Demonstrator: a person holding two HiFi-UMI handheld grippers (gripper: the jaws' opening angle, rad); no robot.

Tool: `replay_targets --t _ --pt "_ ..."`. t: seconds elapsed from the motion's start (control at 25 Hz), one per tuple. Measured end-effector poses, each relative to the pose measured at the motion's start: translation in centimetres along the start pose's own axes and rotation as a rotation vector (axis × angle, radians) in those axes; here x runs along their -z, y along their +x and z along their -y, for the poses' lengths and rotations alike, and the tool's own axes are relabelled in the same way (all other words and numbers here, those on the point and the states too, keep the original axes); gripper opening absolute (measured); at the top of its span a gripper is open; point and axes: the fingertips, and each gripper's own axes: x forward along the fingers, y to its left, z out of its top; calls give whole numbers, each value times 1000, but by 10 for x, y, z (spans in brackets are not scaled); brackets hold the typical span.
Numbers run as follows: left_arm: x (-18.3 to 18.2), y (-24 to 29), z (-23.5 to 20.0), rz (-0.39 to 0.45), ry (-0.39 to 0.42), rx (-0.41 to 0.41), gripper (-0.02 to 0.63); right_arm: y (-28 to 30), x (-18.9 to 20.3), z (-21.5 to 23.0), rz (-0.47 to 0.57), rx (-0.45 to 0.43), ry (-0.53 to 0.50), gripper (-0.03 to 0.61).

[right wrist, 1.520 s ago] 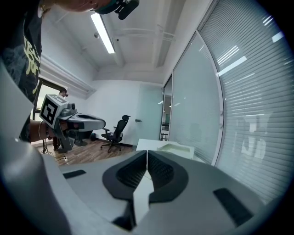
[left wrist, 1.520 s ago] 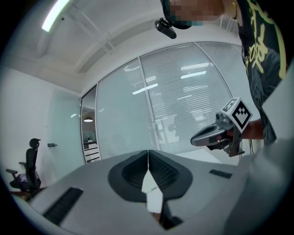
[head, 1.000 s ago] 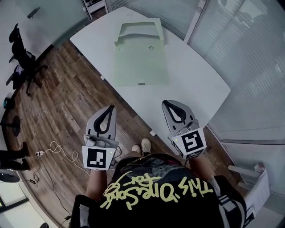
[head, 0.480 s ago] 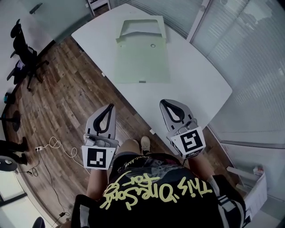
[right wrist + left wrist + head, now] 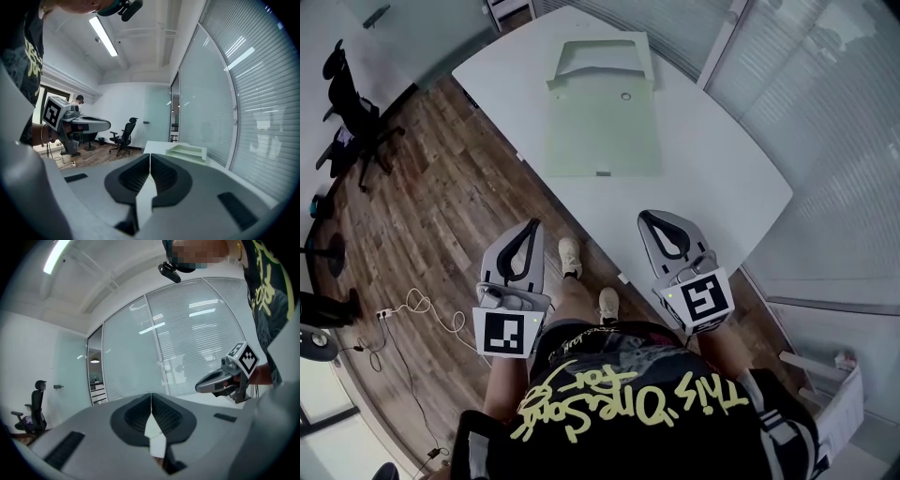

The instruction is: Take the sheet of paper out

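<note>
The sheet of paper (image 5: 591,64) is seen only as a paler strip in the open far end of one pale green folder (image 5: 602,131), which is laid flat toward the far end of one white table (image 5: 712,178). The wooden floor (image 5: 441,216) is spread to the table's left, and glass walls with blinds (image 5: 825,103) are set along its right. One black office chair (image 5: 347,103) is parked on the floor, well apart from the table. Two grippers are held close to the person's body. The left gripper (image 5: 535,224) is kept over the floor, while the right gripper (image 5: 648,215) is kept over the table's near corner. Each pair of jaws is pressed together tip to tip, as shown in the left gripper view (image 5: 151,397) and the right gripper view (image 5: 150,157), and nothing is gripped by either. Only bare tabletop is found between the right gripper and the folder (both grippers being well apart from it). Two pale shoes (image 5: 570,255) are seen on the floor between the grippers, and one white cable (image 5: 417,309) is coiled at the lower left.
</note>
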Motion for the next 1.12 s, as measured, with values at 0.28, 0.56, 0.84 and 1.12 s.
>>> replay_targets --t 0.28,0.56,0.84,1.12 --pt "-3 22 -16 23 -2 30 10 16 -6 9 -2 34 -4 9" --pt "1 44 -31 16 1 67 10 36 -4 20 -12 67 17 9" --pt "1 64 -41 23 3 116 10 50 -8 28 -17 96 -1 9" --pt "5 93 -58 19 5 154 11 74 -14 39 -28 120 -5 9"
